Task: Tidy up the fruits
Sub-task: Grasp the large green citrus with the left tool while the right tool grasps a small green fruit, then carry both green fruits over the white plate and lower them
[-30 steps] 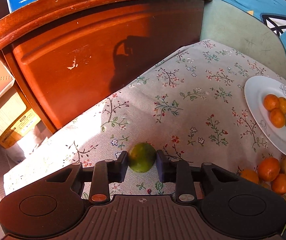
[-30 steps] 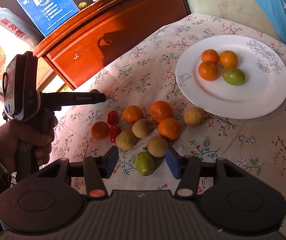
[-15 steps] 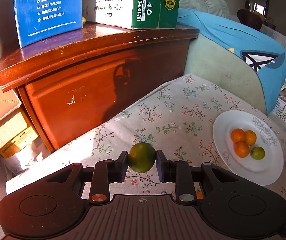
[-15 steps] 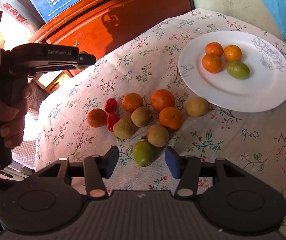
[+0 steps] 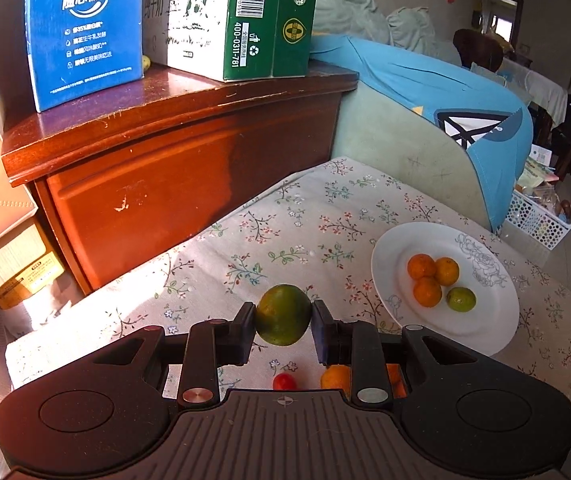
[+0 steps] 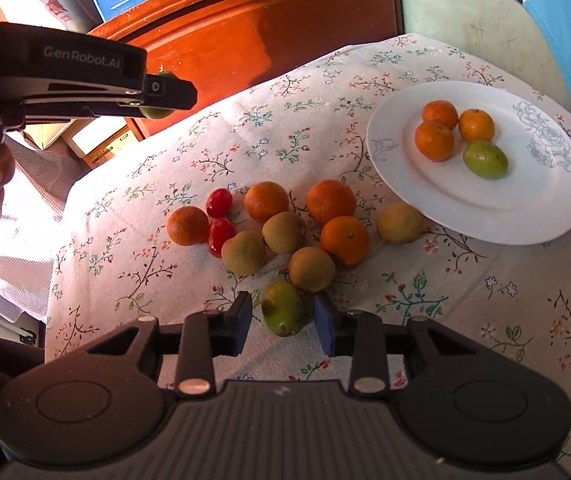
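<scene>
Fruit pile (image 6: 281, 224), white plate (image 6: 481, 216) beside, floral tablecloth (image 6: 285, 128)

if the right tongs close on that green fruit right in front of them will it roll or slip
The green fruit looks egg-shaped, so it may wobble rather than roll far. Its glossy skin might slip off-centre. The brown fruit touching it will probably get nudged.

A: The left wrist view rides high above the surface (image 5: 285, 232), facing the cabinet (image 5: 173, 168).

B: The right sits low, close. Both share the white plate (image 6: 485, 216) at right.
</scene>
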{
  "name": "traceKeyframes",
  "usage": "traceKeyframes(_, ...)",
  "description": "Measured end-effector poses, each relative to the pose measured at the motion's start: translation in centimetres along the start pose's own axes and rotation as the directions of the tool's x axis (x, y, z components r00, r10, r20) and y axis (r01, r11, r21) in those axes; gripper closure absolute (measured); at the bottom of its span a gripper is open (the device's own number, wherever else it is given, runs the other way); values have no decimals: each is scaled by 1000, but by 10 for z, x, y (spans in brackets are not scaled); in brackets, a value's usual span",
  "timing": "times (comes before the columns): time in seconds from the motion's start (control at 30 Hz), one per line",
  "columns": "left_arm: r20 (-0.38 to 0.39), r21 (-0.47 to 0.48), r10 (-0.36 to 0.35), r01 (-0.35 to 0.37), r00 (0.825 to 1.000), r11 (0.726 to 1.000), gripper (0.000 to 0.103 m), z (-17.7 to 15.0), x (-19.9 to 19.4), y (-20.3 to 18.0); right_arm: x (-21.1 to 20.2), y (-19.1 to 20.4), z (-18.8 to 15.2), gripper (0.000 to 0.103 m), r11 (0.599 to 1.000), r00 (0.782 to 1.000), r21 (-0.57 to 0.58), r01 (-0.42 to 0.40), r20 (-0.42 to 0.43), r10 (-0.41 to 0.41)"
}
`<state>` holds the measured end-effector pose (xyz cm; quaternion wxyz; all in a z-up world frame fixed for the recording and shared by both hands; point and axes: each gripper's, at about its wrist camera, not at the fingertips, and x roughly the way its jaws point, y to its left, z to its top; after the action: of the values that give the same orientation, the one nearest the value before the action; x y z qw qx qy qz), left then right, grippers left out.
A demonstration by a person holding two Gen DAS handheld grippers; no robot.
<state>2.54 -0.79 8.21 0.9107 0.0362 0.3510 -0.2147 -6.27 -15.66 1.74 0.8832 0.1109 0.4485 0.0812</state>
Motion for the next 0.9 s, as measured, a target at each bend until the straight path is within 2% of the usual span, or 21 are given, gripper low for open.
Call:
traceKeyframes(0.1, -3, -3, -4, 4, 1000, 1000, 76, -3, -2, -4, -1, 0, -1, 79, 1000, 1000, -17, 10, 5, -10)
traceKeyframes(0.4, 1, 13, -20, 20, 1000, 1000, 76, -7, -5, -21, -12, -9, -3, 80, 1000, 1000, 1, -28, 6, 28)
traceKeyframes(0.6, 14, 30, -9, 8, 1000, 1000, 76, -5, -4, -33, -34, -26, 5, 80, 998, 997, 49, -38, 71, 34)
traceKeyframes(0.9, 18, 34, -42, 41, 999, 999, 76, 2, 3, -54, -68, -62, 29, 80, 988, 979, 152, -2, 203, -29)
